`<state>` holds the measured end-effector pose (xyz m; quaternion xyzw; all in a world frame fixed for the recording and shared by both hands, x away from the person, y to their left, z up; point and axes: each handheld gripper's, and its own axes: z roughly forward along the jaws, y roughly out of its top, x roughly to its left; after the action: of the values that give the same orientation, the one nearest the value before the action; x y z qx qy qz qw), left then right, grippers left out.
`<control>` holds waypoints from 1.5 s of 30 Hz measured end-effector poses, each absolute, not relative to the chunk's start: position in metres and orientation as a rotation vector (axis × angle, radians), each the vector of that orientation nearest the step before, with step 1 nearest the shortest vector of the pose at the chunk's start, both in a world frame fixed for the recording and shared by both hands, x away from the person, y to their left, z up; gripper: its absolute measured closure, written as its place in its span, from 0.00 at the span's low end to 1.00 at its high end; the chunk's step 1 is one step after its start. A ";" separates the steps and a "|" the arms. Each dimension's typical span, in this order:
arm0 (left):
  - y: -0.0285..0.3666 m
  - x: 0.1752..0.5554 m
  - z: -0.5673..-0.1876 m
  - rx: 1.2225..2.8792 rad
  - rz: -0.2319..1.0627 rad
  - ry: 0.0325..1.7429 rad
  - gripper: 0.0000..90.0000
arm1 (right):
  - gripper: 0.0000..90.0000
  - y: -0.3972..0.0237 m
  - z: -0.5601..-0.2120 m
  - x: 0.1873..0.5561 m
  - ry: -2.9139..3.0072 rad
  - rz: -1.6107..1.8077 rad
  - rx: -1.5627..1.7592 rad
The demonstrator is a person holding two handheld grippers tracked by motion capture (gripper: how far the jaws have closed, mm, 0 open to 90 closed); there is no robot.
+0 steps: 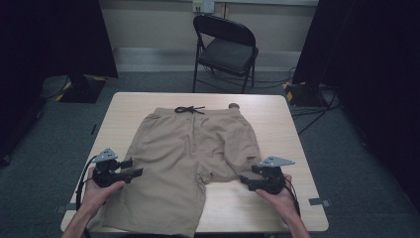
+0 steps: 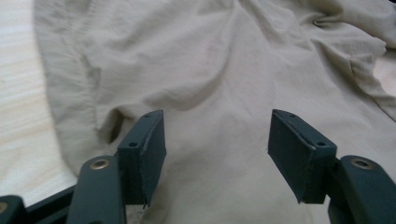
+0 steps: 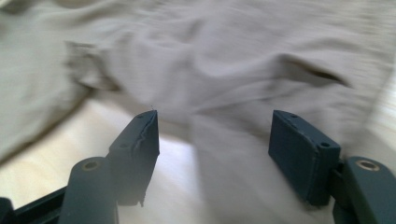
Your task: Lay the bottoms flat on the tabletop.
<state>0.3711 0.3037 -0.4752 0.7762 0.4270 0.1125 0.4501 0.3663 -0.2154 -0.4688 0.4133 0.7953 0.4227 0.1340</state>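
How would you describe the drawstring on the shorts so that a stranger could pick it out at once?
Start at the light wooden table, where beige shorts lie spread flat. Follow them to the waistband at the far edge, nearest the black folding chair. At its middle sits the drawstring, a thin black cord tied in a bow, the one dark mark on the pale cloth.
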 end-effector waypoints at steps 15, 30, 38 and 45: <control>0.299 0.372 -0.498 2.020 0.323 1.065 0.39 | 0.35 -0.222 -0.493 0.386 2.321 1.017 1.197; 0.298 0.369 -0.501 2.009 0.345 1.042 0.37 | 0.91 -0.216 -0.468 0.387 2.215 1.221 1.219; 0.298 0.369 -0.501 2.010 0.348 1.044 0.37 | 0.92 -0.168 -0.406 0.415 2.190 1.422 1.050; 0.299 0.370 -0.501 2.008 0.340 1.040 0.37 | 0.91 -0.098 -0.392 0.452 2.290 1.459 0.952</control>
<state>0.3699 0.2991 -0.5008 0.7990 0.4140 0.1354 0.4145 0.4521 -0.0976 -0.3918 0.3279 0.7889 0.5027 0.1315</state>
